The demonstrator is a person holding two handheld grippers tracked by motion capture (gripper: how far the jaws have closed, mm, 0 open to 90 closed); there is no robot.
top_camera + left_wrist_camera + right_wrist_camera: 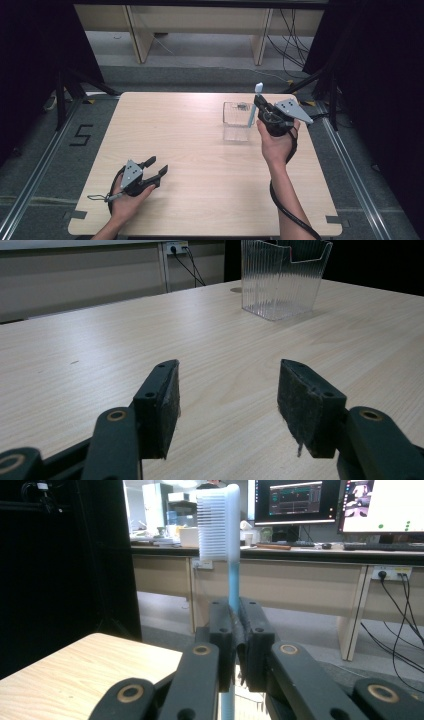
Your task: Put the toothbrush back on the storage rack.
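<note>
While the right gripper (258, 103) pinches a blue-handled plastic toothbrush (231, 585) upright just beside the clear ribbed plastic box (236, 121), the left gripper (227, 405) waits far from it, jaws spread.

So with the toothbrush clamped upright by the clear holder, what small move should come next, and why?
Probably lower the right gripper straight down: its jaws clamp the light-blue toothbrush upright, lower end seemingly at the clear ribbed plastic holder. The left gripper rests open, apart.

We see the holder (236, 121) right of centre on the table (190, 150), the toothbrush (254, 107) at its right edge, the left gripper (155, 172) lower left.
</note>
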